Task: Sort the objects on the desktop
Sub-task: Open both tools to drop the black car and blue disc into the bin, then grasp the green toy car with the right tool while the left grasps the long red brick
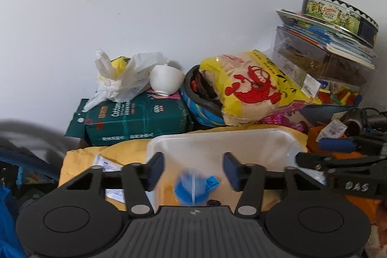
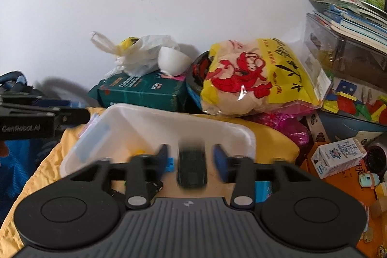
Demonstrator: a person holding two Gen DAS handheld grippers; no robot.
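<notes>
A translucent white plastic bin sits on a yellow cloth in front of both grippers. My left gripper is open over the bin; a blurred blue object lies below and between its fingers, apart from both pads. My right gripper is open; a blurred dark rectangular object sits between its fingers with a gap on each side. A small blue piece shows by the right gripper's left finger. The right gripper's body shows at right in the left wrist view.
Against the white wall are a green tissue pack with a white bowl and plastic bag, a yellow lobster-print snack bag, and stacked books topped by a cookie tin. A milk carton lies at right.
</notes>
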